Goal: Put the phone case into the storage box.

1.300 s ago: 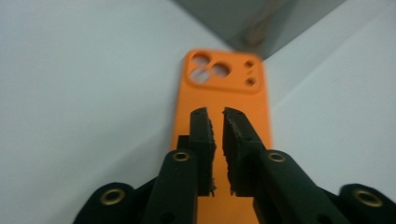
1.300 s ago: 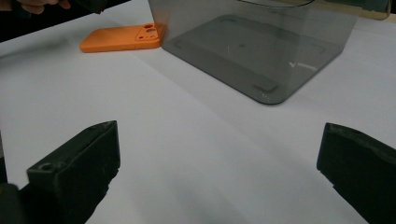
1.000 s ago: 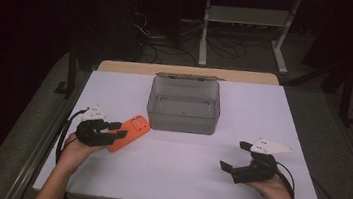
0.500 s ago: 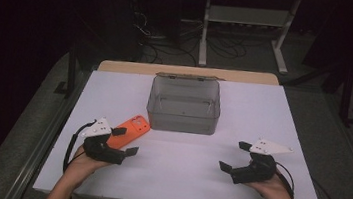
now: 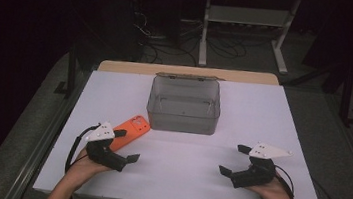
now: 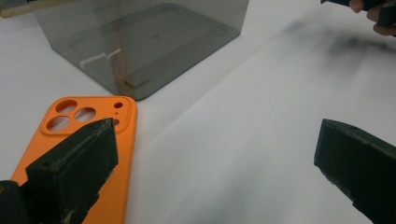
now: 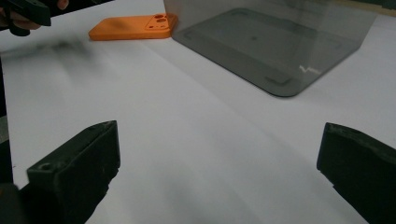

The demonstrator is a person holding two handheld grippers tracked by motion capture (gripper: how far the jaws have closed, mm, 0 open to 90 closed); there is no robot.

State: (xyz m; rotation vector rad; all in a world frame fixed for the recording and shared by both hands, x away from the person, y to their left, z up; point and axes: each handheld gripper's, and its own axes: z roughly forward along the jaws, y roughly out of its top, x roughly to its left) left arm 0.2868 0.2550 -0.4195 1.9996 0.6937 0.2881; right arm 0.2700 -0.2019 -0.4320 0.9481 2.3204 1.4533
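Count on the white table (image 5: 181, 175): one orange phone case (image 5: 129, 130), one smoky translucent box (image 5: 184, 105), two hand-held grippers.

The phone case lies flat, camera cut-outs toward the box, just off the box's near left corner and apart from it. In the left gripper view the case (image 6: 88, 154) shows three large cut-outs and two small holes, though one jaw covers part of it, so the count may be incomplete.

The left gripper (image 5: 126, 146) rests at the near left of the table with its jaws wide apart; they have just been opening, and nothing lies between them. One jaw stands over the near end of the case; whether it touches the case cannot be told. The other jaw stands over bare table.

The right gripper (image 5: 234, 160) sits at the near right, well apart from the case, jaws spread wide over bare table, nothing between them.

The box stands upright at mid-table with nothing visible inside.
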